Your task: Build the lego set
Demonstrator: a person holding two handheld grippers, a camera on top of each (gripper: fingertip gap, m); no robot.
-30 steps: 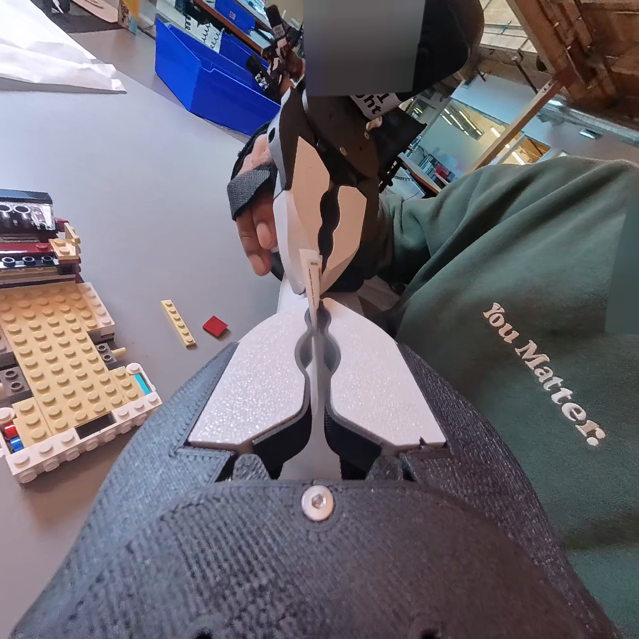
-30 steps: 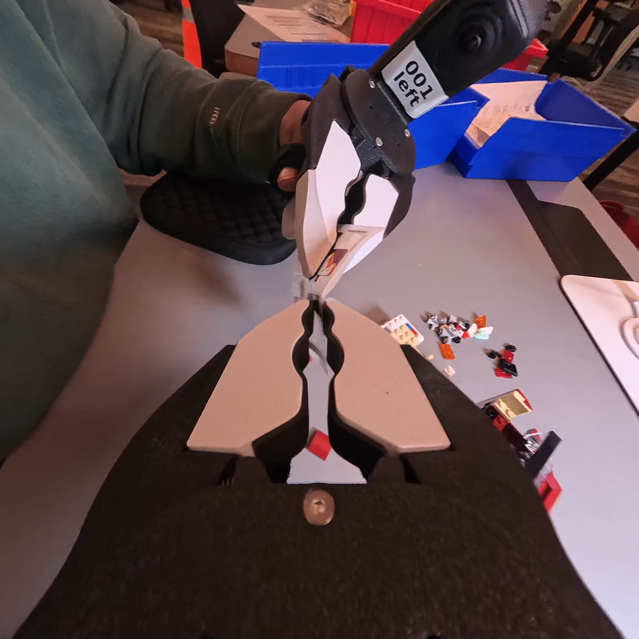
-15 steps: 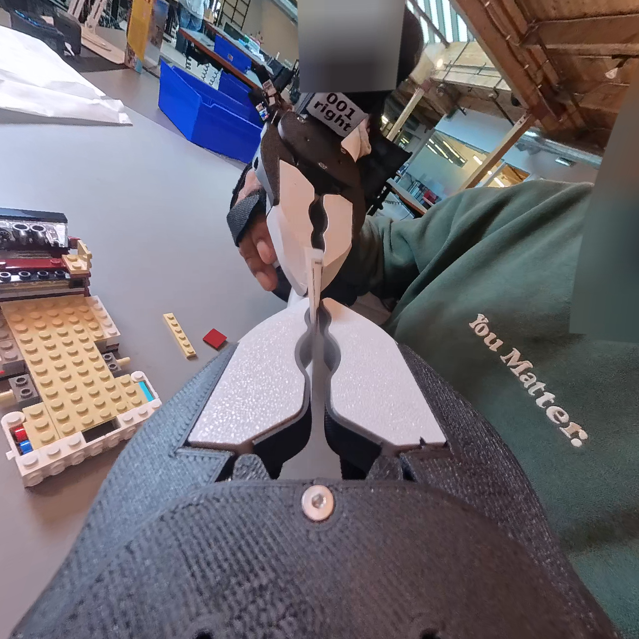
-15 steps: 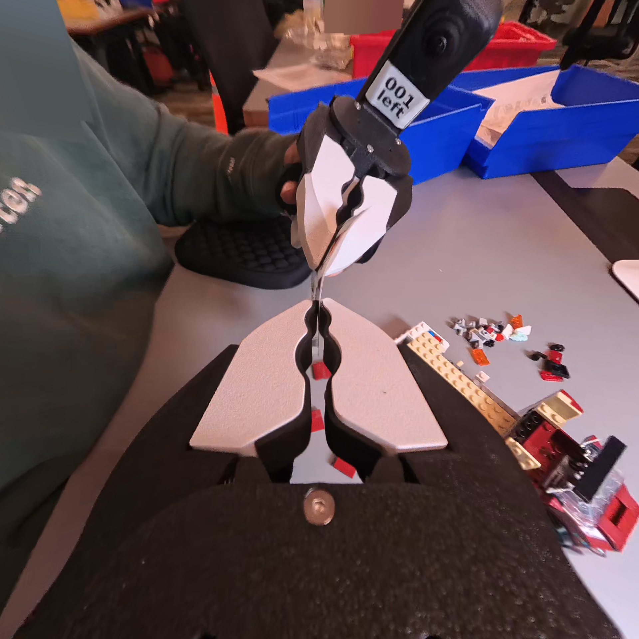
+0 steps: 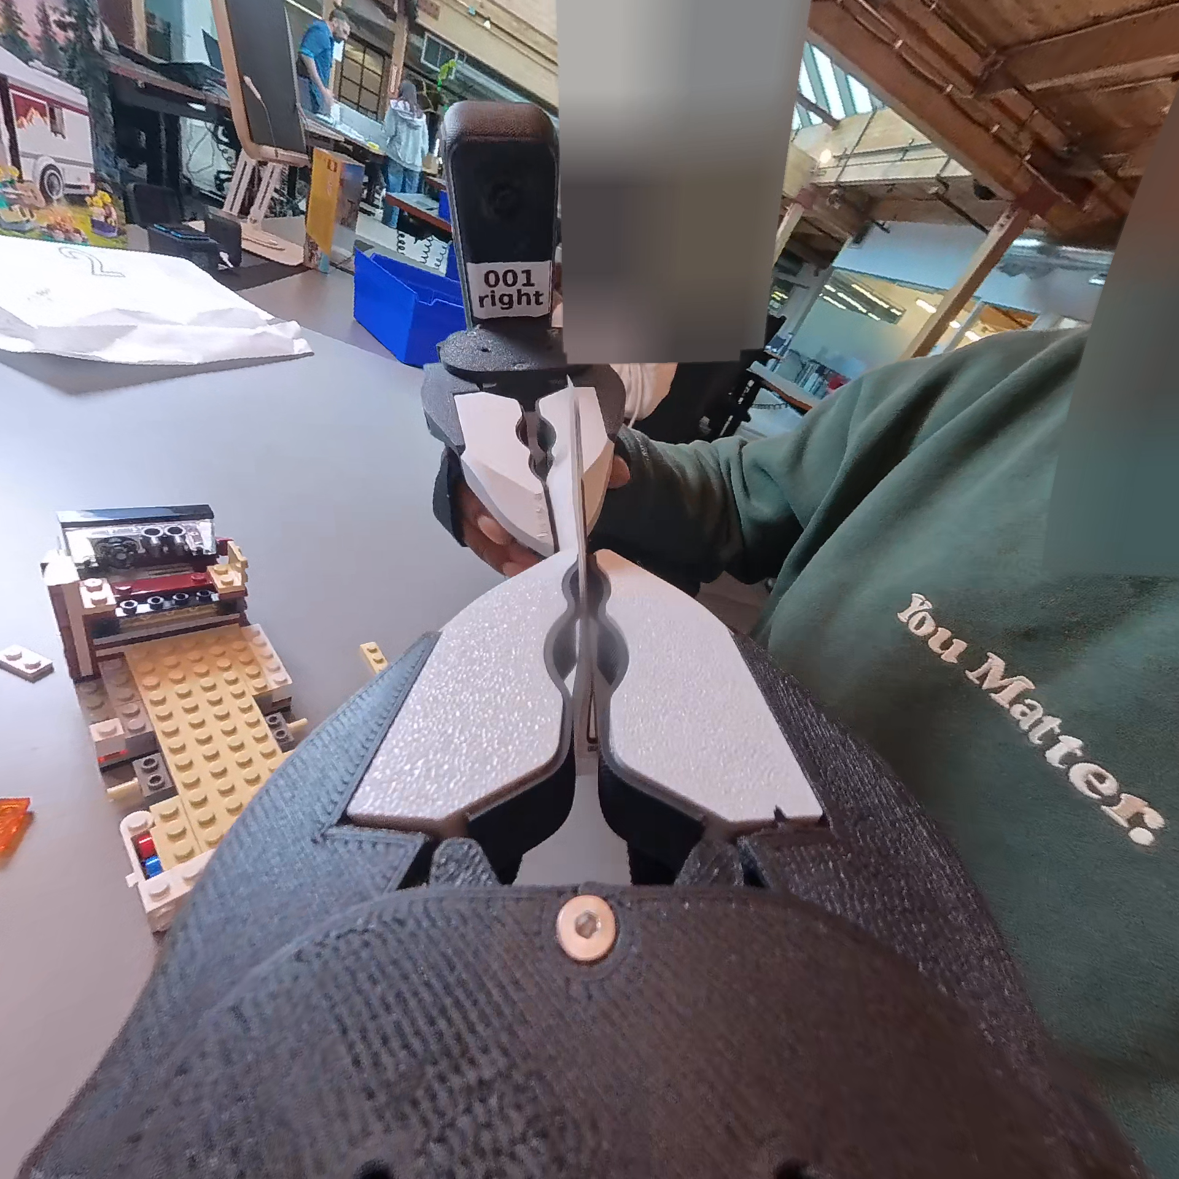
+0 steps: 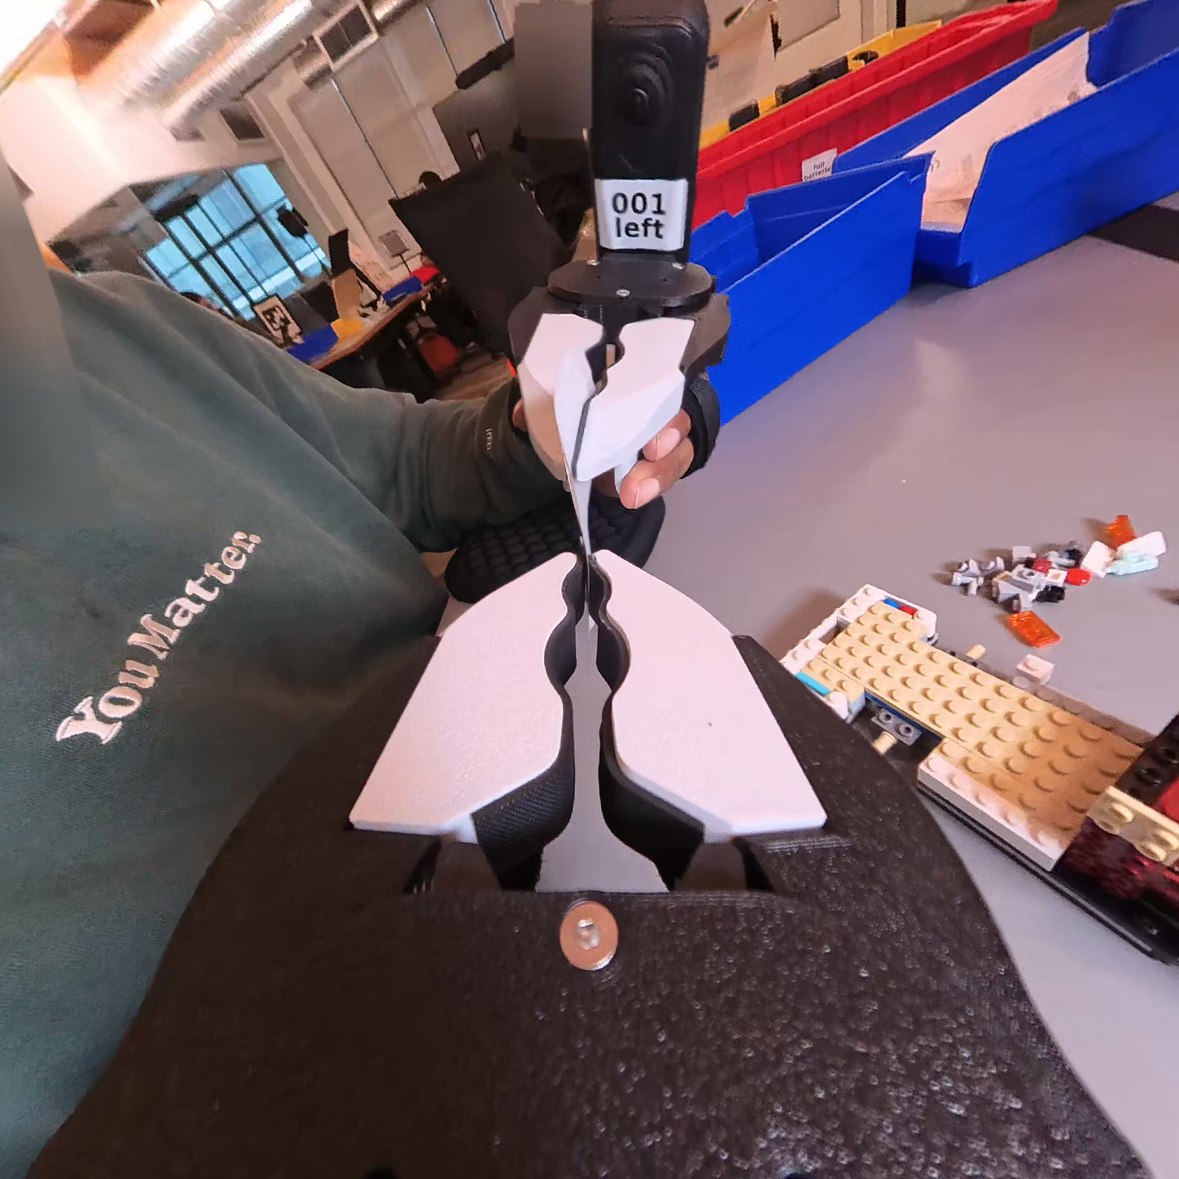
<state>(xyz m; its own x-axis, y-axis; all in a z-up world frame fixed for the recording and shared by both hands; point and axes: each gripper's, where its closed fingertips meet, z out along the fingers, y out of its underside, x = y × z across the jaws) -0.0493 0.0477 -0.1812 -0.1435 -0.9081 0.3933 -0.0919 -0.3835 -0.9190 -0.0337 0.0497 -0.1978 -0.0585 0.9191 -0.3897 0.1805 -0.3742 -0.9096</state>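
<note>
Both white-labelled tools pinching one thin white sheet: left gripper and right gripper closed.

Sheet: held edge-on between left gripper and right gripper, above the counter.
Lego build: on counter, left of left gripper.
Loose pieces: beyond the build.
Bins: counter's far edge.

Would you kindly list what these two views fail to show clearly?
- Thin sheet, both views: seen edge-on between both grippers, its faces hidden.
- Lego build, right wrist view: cut off by the right edge.
- Small loose pieces, right wrist view: too small to identify.
</note>
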